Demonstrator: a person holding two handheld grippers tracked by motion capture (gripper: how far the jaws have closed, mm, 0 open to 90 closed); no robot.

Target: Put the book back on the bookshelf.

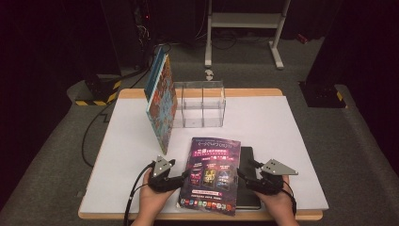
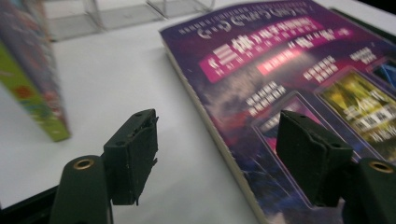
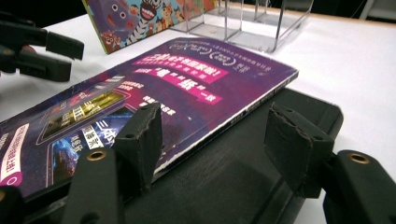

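Right gripper view, black tray [image 3: 261, 182] under purple book [image 3: 154, 98]

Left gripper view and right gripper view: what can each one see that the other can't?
The left gripper view alone gives the purple book's page edge and bare table beside it. The right gripper view alone gives the black book under the purple one, and the left gripper farther off, jaws apart. Both share the purple book, the colourful leaning book, the clear plastic holder and the white table.
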